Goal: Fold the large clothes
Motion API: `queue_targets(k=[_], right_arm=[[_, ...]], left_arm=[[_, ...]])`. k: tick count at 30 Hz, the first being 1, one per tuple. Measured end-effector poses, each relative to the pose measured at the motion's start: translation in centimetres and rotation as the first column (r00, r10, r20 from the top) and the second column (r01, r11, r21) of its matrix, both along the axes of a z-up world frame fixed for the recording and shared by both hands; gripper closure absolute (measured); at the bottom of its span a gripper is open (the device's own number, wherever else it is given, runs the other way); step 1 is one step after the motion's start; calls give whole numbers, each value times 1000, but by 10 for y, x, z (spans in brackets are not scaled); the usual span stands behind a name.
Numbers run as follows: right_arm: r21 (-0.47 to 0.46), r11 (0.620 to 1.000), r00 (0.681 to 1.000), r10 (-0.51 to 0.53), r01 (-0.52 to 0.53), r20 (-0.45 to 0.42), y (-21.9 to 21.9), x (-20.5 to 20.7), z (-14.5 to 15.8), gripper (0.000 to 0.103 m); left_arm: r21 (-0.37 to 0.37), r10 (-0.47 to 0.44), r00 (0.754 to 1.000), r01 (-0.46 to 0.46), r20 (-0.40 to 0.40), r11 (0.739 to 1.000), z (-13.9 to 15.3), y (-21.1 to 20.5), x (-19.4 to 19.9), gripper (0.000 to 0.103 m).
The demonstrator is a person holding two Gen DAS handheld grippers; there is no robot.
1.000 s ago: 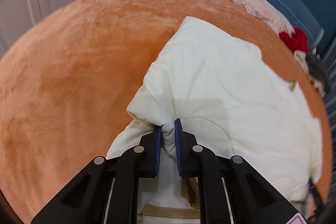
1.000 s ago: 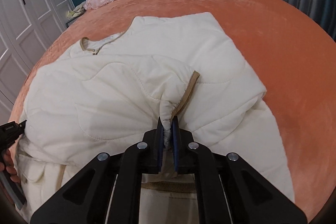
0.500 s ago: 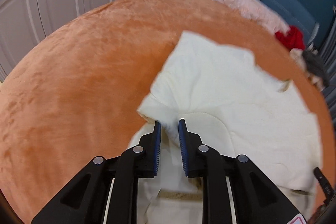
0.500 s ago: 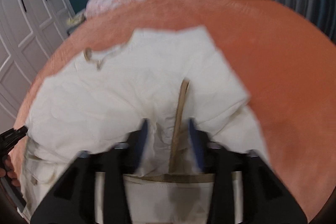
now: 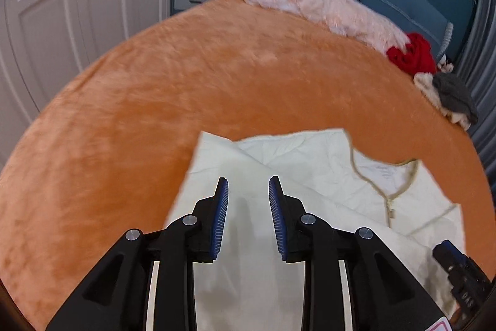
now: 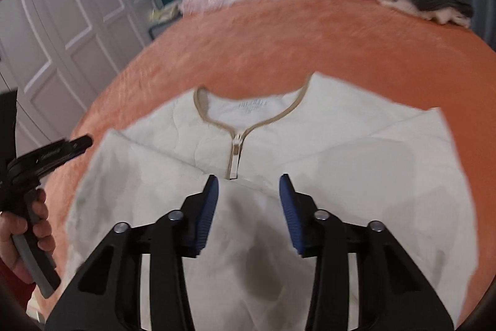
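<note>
The cream jacket (image 6: 310, 145) lies flat on the orange bed (image 5: 186, 82), zip up, both sleeves folded across its front. Above its left sleeve the left hand-held gripper (image 5: 248, 191) is widening, nothing between its pads. Above the jacket's middle the right hand-held gripper (image 6: 248, 191) is narrowing, also empty.

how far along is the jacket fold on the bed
Done: both sleeves of the cream jacket lie folded inward across its front, on the orange bedspread.
In hand: nothing. The left claw is opening and the right claw is closing, with no fabric between either pair of jaws.
Left: probably folding the body over, since collar and zipper are exposed.
</note>
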State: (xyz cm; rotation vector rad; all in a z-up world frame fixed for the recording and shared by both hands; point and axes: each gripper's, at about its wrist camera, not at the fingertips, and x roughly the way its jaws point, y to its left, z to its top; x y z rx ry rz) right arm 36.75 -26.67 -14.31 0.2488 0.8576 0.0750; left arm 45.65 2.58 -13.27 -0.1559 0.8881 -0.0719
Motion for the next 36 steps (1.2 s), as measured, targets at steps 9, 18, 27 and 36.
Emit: queue_targets(k=[9, 18, 27, 36], right_arm=[[-20, 999, 1000, 24, -24, -11, -5, -2, -50, 70], [-71, 993, 994, 98, -95, 46, 27, 24, -3, 56], [118, 988, 994, 107, -104, -16, 67, 142, -20, 46], [161, 978, 991, 136, -136, 9, 75, 148, -33, 100]], left_arm=[[34, -3, 1000, 3, 16, 999, -62, -5, 9, 76], [-7, 1, 999, -1, 42, 1000, -23, 16, 13, 75], [-101, 75, 994, -83, -80, 991, -48, 36, 74, 75], [-72, 81, 996, -79, 25, 994, -68, 32, 62, 69]])
